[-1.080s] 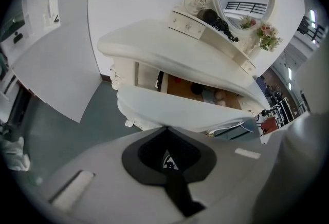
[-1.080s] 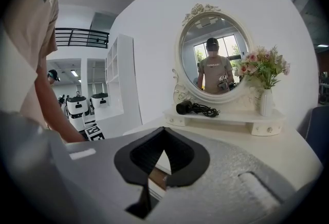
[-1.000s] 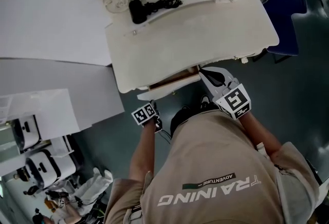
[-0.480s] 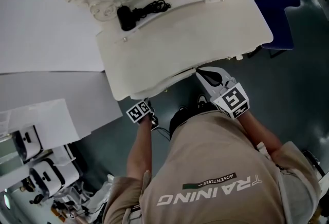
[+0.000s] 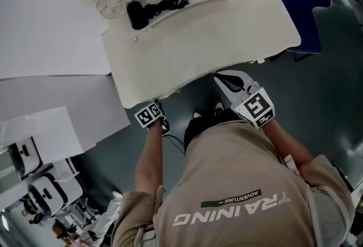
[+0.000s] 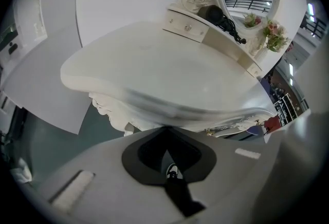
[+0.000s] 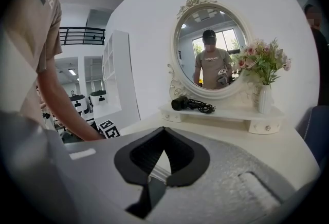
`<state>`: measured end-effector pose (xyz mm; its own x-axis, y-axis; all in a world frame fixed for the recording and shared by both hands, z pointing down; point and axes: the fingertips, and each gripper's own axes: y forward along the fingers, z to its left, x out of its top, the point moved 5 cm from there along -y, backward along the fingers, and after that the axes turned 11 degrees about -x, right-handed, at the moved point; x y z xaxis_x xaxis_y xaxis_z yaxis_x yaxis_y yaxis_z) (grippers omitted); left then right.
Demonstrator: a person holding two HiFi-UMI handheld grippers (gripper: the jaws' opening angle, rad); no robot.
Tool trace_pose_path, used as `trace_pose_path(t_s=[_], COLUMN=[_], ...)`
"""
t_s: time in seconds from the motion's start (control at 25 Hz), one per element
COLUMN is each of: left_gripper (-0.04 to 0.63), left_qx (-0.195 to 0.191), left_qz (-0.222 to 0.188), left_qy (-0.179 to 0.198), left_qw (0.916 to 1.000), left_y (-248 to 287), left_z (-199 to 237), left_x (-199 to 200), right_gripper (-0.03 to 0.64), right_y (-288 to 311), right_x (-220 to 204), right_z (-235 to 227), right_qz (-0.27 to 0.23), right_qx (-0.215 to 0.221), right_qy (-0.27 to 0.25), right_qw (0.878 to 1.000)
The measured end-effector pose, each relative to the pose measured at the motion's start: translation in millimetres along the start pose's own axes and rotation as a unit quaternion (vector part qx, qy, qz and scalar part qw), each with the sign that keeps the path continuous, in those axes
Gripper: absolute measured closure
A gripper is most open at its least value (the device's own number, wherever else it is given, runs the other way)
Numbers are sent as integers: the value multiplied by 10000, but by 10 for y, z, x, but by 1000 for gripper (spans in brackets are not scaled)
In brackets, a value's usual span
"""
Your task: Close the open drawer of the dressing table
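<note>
The drawer (image 6: 229, 126) is seen flush beneath the front edge of the white bench (image 5: 204, 36), near the centre of the head view. The left tool (image 5: 154, 115) is held at that edge with its jaws together and empty. The right tool (image 5: 222, 78) is likewise closed on nothing, further right. A black hair dryer (image 5: 138, 13) is laid on the rear shelf, upper left.

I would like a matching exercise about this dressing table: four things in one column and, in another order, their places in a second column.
1 hair dryer
2 flower vase
3 mirror
4 left gripper

A at the front edge of the table
B right end of the shelf
C above the shelf
D left part of the shelf

Pairs: 1-D, 2-B, 3-C, 4-A
</note>
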<state>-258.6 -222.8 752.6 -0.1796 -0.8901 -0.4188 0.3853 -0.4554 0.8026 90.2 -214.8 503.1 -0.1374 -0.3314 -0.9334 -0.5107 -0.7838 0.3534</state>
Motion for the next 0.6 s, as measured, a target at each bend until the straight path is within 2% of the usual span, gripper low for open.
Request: trace_pose_path(t_s=[0.24,0.44,0.6], left_gripper=[577,577,577], left_qx=[-133,-386,-595], left_qz=[117,267,75], left_qy=[290,497,686], left_qw=[9994,9977,9958], left_y=[-36,-205,-408], left_z=[-70,-312,-485], left_x=[-24,-301,-306], right_gripper=[614,614,614], right_y=[16,-8,49], right_x=[13,-1,-68], right_z=[128,260,339], right_qz=[22,58,275], right_qx=[-20,-5,106], right_qy=[22,100,48], right_qw=[10000,9999,9996])
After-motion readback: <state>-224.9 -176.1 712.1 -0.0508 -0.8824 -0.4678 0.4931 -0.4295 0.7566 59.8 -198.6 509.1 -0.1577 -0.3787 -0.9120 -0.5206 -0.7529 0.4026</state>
